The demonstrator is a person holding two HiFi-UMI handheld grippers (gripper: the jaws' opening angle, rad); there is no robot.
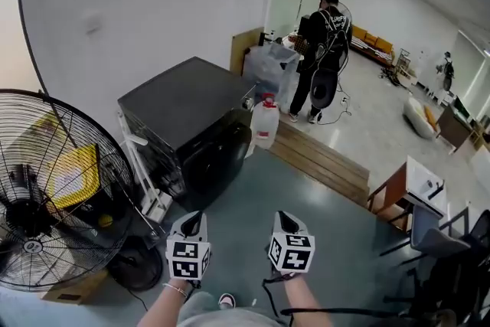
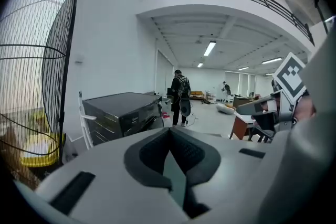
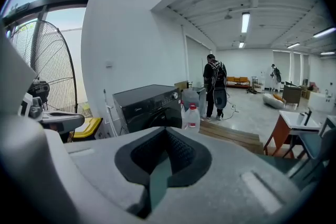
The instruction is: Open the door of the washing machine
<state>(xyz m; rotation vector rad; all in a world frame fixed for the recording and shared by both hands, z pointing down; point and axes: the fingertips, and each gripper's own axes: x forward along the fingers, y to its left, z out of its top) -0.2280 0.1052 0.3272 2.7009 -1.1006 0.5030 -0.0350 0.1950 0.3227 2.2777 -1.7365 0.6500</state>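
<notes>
The black washing machine point(image 1: 191, 115) stands against the white wall ahead of me, its round front door point(image 1: 220, 155) closed. It also shows in the left gripper view, where the washing machine point(image 2: 123, 113) is at centre left, and in the right gripper view, where the washing machine point(image 3: 149, 107) is straight ahead. My left gripper point(image 1: 193, 224) and right gripper point(image 1: 285, 222) are side by side low in the head view, well short of the machine and touching nothing. The left gripper point(image 2: 170, 162) and the right gripper point(image 3: 161, 162) both have their jaws shut and empty.
A large black floor fan point(image 1: 46, 195) stands at the left, with a white rack point(image 1: 145, 172) between it and the machine. A white jug point(image 1: 265, 122) sits beside the machine's right corner, by a wooden step point(image 1: 321, 157). A person point(image 1: 321, 57) stands beyond; a desk point(image 1: 409, 188) is at the right.
</notes>
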